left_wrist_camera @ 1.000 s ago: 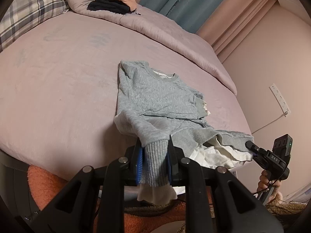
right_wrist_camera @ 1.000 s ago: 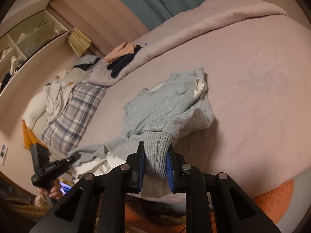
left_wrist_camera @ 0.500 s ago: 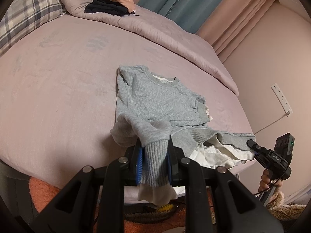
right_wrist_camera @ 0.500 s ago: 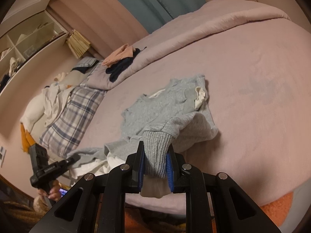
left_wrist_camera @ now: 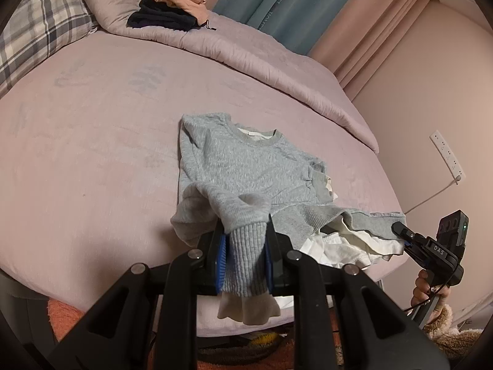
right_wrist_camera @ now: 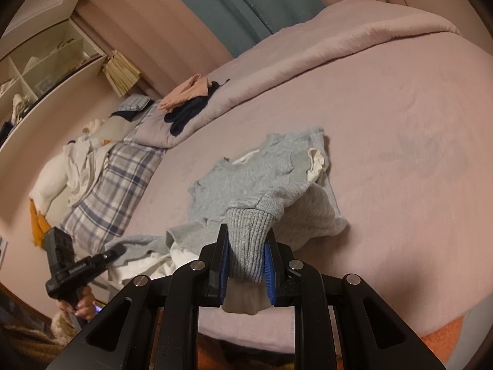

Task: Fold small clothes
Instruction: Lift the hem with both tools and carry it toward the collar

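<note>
**A:** On the pink bed [left_wrist_camera: 92, 154] lay the grey sweatshirt [left_wrist_camera: 246, 166], front up, hem end raised off the near edge. Where were my tongs?

**B:** Left gripper [left_wrist_camera: 243, 257] was clamped on one ribbed hem corner, right gripper [right_wrist_camera: 246, 269] on the other. Folded clothes [left_wrist_camera: 172, 9] sat by the plaid pillow [left_wrist_camera: 34, 30].

Both wrist cameras look down along their claws, sharing the sweatshirt [left_wrist_camera: 246, 166] on the bed [left_wrist_camera: 92, 141].

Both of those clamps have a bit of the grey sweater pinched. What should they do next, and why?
Probably carry the ribbed hem forward toward the collar. Both jaws are shut on the hem of the grey sweater, its lower part already lifted and curling over, while the upper part lies flat on the bed.
</note>
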Demonstrator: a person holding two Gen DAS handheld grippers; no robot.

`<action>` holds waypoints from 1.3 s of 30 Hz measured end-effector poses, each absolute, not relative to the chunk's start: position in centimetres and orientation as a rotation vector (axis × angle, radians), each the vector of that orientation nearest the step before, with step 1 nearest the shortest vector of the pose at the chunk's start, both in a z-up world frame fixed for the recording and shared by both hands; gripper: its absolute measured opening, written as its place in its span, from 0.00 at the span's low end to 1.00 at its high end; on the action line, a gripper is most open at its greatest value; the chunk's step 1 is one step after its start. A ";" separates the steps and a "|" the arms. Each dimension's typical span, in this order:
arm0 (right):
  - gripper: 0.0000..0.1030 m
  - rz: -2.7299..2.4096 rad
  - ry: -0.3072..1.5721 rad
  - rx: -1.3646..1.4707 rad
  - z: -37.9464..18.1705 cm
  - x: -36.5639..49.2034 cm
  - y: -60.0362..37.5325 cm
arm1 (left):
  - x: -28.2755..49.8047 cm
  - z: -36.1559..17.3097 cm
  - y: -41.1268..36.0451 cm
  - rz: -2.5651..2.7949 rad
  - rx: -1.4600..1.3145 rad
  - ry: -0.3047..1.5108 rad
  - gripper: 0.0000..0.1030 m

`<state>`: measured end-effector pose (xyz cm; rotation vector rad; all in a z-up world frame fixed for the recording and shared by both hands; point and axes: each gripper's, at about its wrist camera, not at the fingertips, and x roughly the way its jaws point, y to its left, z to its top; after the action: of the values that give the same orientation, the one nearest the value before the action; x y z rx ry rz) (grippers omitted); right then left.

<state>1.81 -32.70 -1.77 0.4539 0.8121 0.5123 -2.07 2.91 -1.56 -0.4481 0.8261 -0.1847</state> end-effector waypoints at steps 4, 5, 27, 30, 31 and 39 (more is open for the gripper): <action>0.20 0.509 0.805 0.459 -1.7 2.0 -33.0 | -1.7 -1.4 2.7 -0.186 -0.441 0.826 0.19; 0.20 0.508 0.802 0.460 -1.7 2.0 -33.0 | -1.7 -1.3 2.7 -0.186 -0.440 0.826 0.19; 0.20 0.486 0.792 0.436 -1.5 4.1 -32.7 | 1.6 -1.4 2.6 -0.169 -0.425 0.833 0.19; 0.20 0.482 0.793 0.433 -1.6 4.6 -32.6 | 2.2 -1.4 2.5 -0.166 -0.419 0.834 0.19; 0.20 0.481 0.794 0.433 -1.6 4.8 -32.6 | 2.5 -1.4 2.5 -0.165 -0.417 0.834 0.19; 0.20 0.475 0.796 0.429 -1.4 6.9 -32.4 | 4.6 -1.6 2.7 -0.160 -0.423 0.837 0.19</action>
<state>6.92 -32.42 -1.44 0.4287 0.7959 0.4750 4.64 2.74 -1.58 -0.4232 0.8366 -0.1598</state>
